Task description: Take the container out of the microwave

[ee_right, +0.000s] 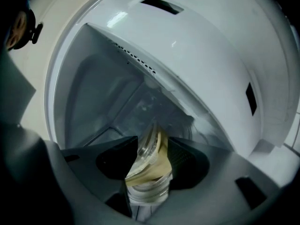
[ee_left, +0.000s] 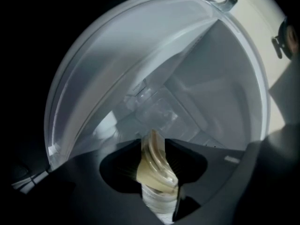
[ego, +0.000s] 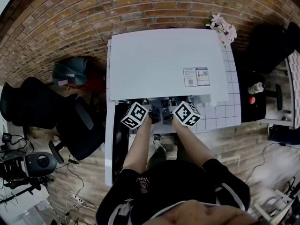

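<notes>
A white microwave (ego: 164,64) stands on a tiled table, its door (ego: 109,144) swung open to the left. Both grippers reach into the opening side by side, left gripper (ego: 153,112) and right gripper (ego: 168,112). In the left gripper view, a clear container (ee_left: 157,170) with beige contents sits edge-on between the black pads of the left gripper (ee_left: 157,165), which press on it. In the right gripper view, the right gripper (ee_right: 150,165) grips the same container (ee_right: 147,170) by its rim. The grey microwave cavity (ee_right: 93,93) lies behind. From the head view the container is hidden.
The table's white tiled top (ego: 227,111) shows to the right of the microwave, with pink flowers (ego: 224,28) at its far corner. A black office chair (ego: 79,125) stands left of the open door. The cavity ceiling (ee_left: 140,46) arches close above the left gripper.
</notes>
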